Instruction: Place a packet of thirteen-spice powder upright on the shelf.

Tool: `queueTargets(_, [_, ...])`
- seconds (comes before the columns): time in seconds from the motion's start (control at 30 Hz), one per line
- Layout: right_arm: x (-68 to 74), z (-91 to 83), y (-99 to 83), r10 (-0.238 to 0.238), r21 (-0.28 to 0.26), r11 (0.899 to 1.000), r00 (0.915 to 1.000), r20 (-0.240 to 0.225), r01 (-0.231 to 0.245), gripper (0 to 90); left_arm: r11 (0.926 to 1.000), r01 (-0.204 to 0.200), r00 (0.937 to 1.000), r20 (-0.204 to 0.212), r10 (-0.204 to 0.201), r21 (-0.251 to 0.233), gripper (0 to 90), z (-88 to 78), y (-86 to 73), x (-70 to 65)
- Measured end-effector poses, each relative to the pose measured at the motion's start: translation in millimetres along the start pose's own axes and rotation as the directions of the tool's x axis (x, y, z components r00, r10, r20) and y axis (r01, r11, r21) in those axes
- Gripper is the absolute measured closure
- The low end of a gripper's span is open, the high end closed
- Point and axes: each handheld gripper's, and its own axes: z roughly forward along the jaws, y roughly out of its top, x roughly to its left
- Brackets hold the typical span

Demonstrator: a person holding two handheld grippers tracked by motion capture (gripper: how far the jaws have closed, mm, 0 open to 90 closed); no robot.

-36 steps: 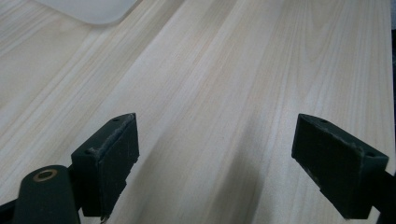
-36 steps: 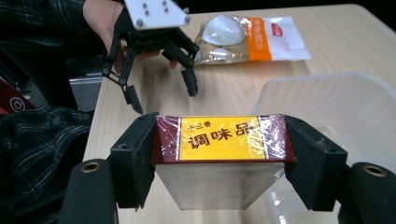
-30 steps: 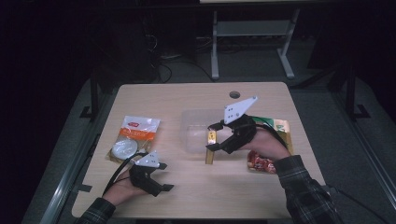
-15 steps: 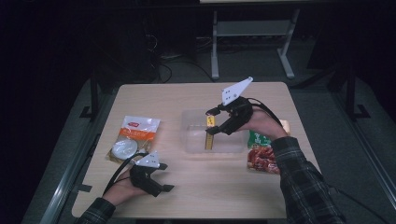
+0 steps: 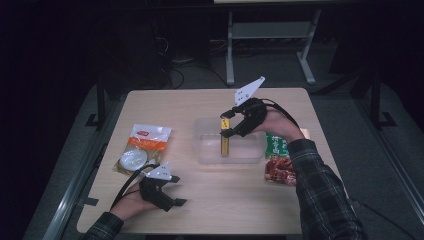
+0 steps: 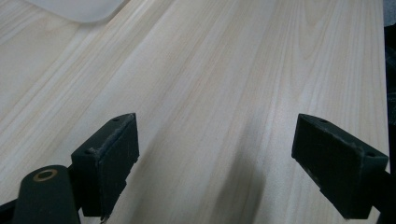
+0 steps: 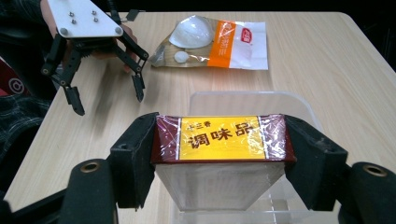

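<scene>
A tall box with a yellow and maroon label stands upright, with my right gripper shut on its top end. Its lower end hangs inside the outline of a clear plastic container at the table's middle. I cannot tell whether it touches the bottom. In the right gripper view both pads press the label's sides on the box, above the container. My left gripper rests near the front left of the table, open and with nothing between its pads. It also shows, open, in the right gripper view.
An orange and white bag with a white round item lies at the left, also seen as the bag. A green and red snack packet lies right of the container. Bare wood stretches ahead of the left gripper.
My right gripper has carried the box from the container's near edge farther back over the container. The left gripper has stayed where it was.
</scene>
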Motion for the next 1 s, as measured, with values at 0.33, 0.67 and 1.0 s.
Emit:
queueTargets(0.33, [-9.1, 4.3, -7.9, -0.001, -0.004, 1.0, 1.0, -0.003, 0.001, 31.8, 1.0, 0.004, 1.0, 0.003, -0.004, -0.001, 14.4, 0.9, -0.2, -0.3])
queueTargets(0.67, [-16.2, 22.1, -14.9, -0.005, 0.022, 1.0, 1.0, -0.001, 0.005, 31.6, 0.9999, -0.004, 1.0, 0.005, 0.004, 0.011, 14.4, 0.6, -0.3, 0.9])
queueTargets(1.0, [-19.5, 28.0, -21.4, 0.009, 0.04, 0.999, 1.0, -0.001, -0.009, 31.3, 1.0, 0.003, 0.9999, 0.011, -0.003, 0.007, 14.4, 2.4, -0.7, -0.8])
